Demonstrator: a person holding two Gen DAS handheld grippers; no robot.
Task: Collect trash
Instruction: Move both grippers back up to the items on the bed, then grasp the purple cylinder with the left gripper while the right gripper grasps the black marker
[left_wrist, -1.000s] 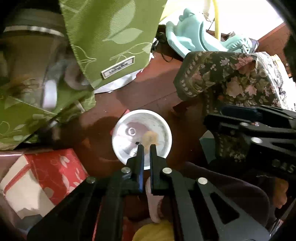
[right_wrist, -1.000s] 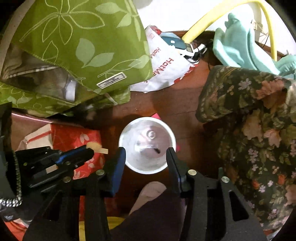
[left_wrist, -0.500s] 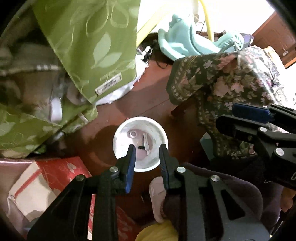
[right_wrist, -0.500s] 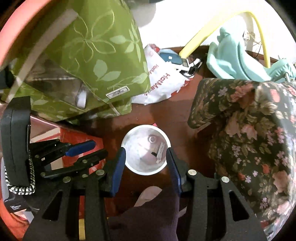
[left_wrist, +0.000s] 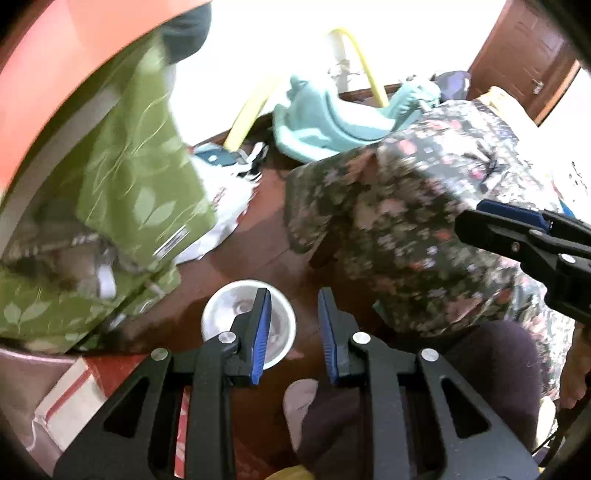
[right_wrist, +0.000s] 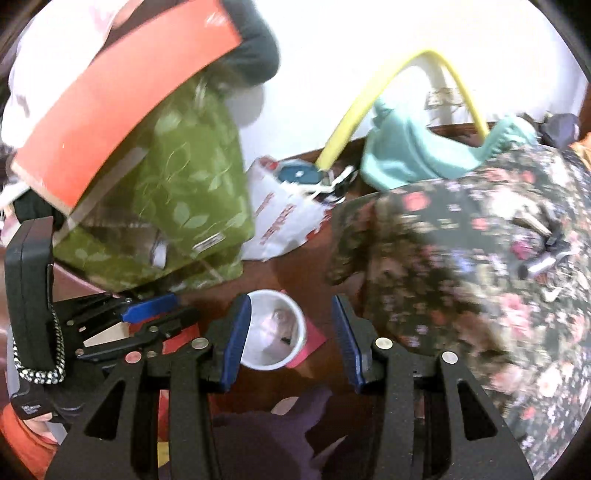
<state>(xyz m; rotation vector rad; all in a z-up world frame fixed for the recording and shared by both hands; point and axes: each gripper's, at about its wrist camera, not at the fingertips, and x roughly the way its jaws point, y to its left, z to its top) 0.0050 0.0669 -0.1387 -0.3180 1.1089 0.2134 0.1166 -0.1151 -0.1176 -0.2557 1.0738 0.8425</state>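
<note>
Below both cameras a white cup (left_wrist: 248, 325) stands upright on the dark red-brown floor (left_wrist: 258, 251), its mouth facing up. In the left wrist view the left gripper (left_wrist: 293, 334) hangs above it with its blue-padded jaws spread apart and nothing between them; the left jaw covers the middle of the cup, so only the rim and pale inside at about 9 and 3 o'clock of that jaw show. In the right wrist view the right gripper (right_wrist: 291, 341) is also wide open and empty, and the cup (right_wrist: 275, 330) lies between its jaws, close against the left one. A small dark scrap sits inside the cup; motion blur makes it hard to say what it is. A pink piece (right_wrist: 312, 341) pokes out from under the cup at 4 o'clock, mostly hidden.

At 10 o'clock from the cup a green leaf-print bag (right_wrist: 192, 192) hangs under an orange and white edge that is cut off by the frame. At 12 o'clock lies a white plastic bag (right_wrist: 284, 218) with red lettering too smeared to read. At 2 o'clock a flowered cloth (right_wrist: 480, 251) drapes over something unseen, with a pale teal plastic shape (right_wrist: 413, 158) and a yellow hose (right_wrist: 354, 114) behind it.

The left gripper (right_wrist: 155, 317) also shows at 9 o'clock in the right view.
</note>
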